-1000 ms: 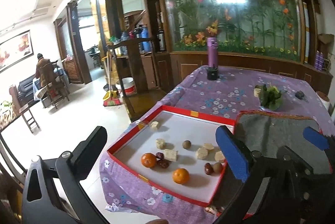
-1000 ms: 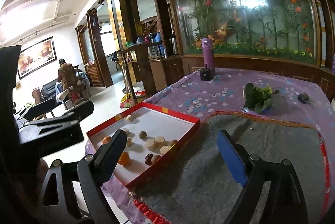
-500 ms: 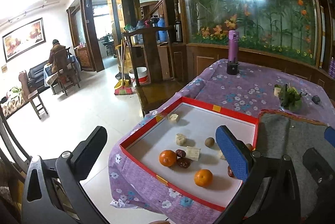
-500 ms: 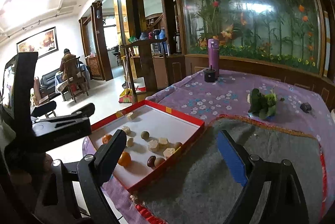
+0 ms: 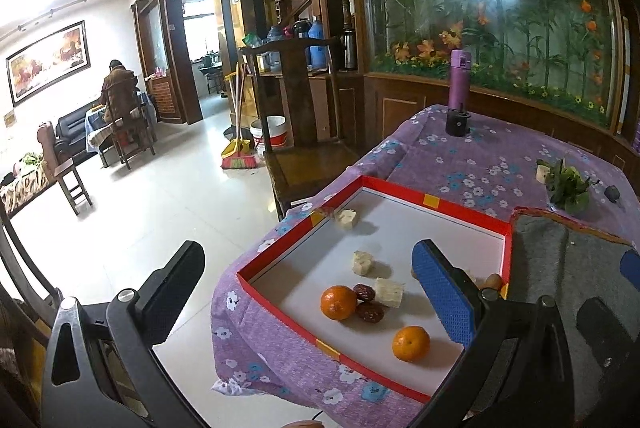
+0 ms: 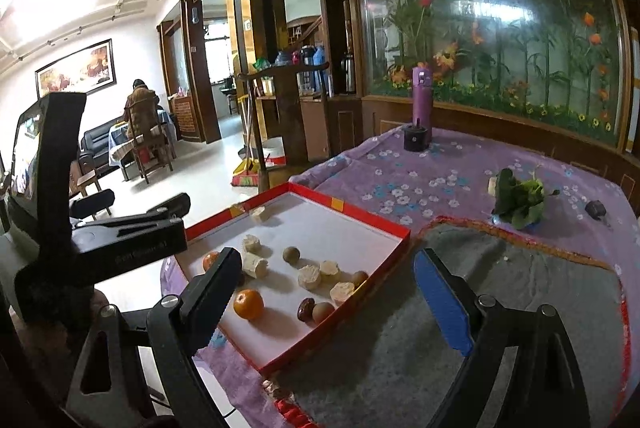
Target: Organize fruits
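A shallow red-rimmed tray with a white floor sits at the table's left edge. In it lie two oranges, dark red dates, pale banana chunks and small brown round fruits. My left gripper is open and empty, above and in front of the tray's near left side. My right gripper is open and empty, over the tray's right edge and the grey mat. The left gripper's body shows in the right wrist view.
A purple floral cloth covers the table. A purple bottle and a black cap stand at the far edge. Leafy greens lie at the right. A wooden chair stands left of the table, with open floor beyond.
My left gripper has swung left, so the tray has shifted right in its view and more floor shows. The right gripper has drifted slightly. Both stay open.
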The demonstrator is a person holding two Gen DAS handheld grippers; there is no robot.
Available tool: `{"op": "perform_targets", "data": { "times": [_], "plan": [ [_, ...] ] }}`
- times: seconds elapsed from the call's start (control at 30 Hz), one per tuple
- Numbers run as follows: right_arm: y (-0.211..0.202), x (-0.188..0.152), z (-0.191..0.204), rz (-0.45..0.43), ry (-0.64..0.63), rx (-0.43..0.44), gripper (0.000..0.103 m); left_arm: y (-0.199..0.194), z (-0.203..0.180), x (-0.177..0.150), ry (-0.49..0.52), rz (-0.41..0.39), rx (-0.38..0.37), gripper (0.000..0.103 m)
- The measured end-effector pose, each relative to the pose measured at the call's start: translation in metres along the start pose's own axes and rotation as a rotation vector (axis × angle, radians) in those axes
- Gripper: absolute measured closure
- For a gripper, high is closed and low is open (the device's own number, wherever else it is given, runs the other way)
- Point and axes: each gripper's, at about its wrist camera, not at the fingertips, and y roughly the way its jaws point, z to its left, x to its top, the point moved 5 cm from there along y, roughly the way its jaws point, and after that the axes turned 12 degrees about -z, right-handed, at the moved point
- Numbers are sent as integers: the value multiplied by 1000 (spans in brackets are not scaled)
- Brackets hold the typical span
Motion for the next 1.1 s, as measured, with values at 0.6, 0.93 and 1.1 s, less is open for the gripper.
{"op": "perform_targets", "data": {
  "times": [0.6, 0.93, 1.1],
  "plan": [
    [3, -12, -1, 10, 55, -15, 14, -4, -4, -13, 12, 28, -41, 0],
    [8, -21, -16, 49, 103, -52, 14, -12, -5, -19, 10, 32, -37, 0],
    [9, -22, -17, 55, 108, -51, 14, -14, -6, -20, 17, 21, -39, 0]
  ]
}}
